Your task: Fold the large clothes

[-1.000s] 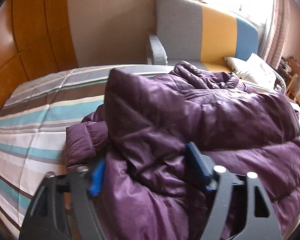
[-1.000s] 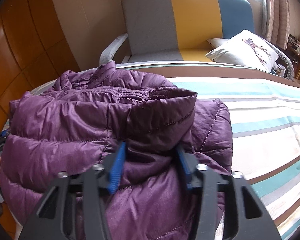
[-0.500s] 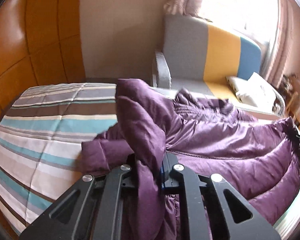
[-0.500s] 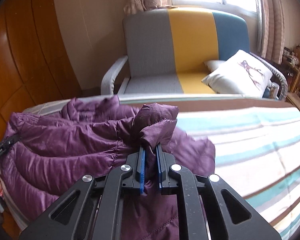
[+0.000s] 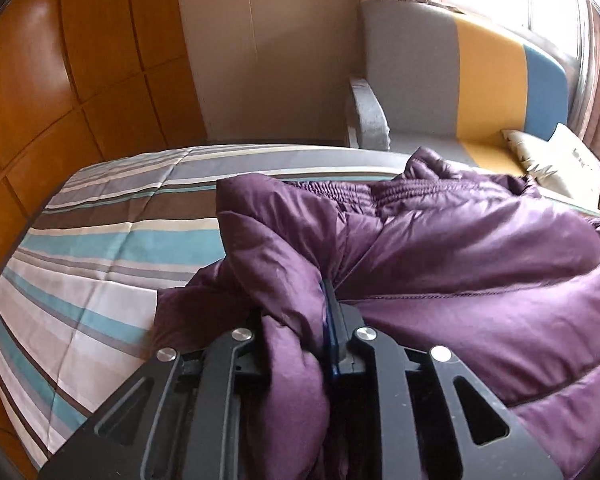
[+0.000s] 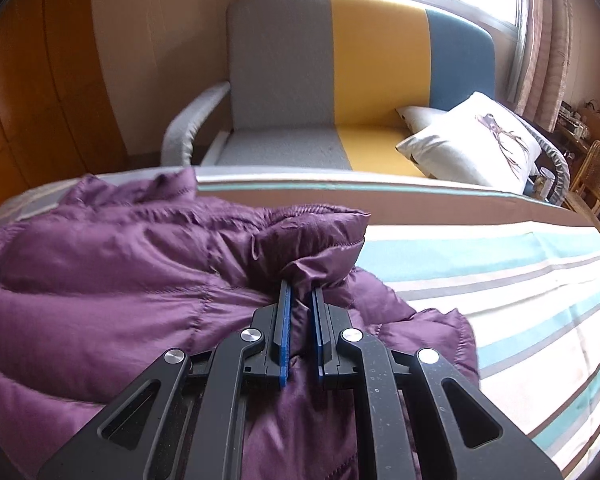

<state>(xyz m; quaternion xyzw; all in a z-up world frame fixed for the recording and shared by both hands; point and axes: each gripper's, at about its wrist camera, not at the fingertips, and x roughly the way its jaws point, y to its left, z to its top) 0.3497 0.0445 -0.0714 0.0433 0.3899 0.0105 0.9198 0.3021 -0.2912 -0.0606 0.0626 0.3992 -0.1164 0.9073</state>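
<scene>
On the striped bed (image 5: 100,248), the purple puffer jacket (image 5: 480,264) lies spread across the near part of the cover, and I have it gripped at 2 points. My left gripper (image 5: 300,320) has its jaws closed hard on a thick ridge of the jacket's edge, the fabric bulging up and over the fingers so that only 1 blue pad shows. My right gripper (image 6: 300,312) has its jaws pinched almost together on a bunched fold at the jacket's other side, with a narrow band of cloth between the 2 blue pads (image 6: 283,332). Both pinched folds stand raised above the rest of the garment, which sags between them.

I judge this to be the start of a fold: the near edge is taken at both corners and lifted, but nothing is laid over yet. Next, I think, I need to carry both grips forward together, toward the far end of the bed near the striped sofa (image 6: 340,80), keeping them level so the padded layers do not slide askew. Slippery shell fabric like this may creep out of the jaws, so I would move slowly and lower before letting go.
</scene>
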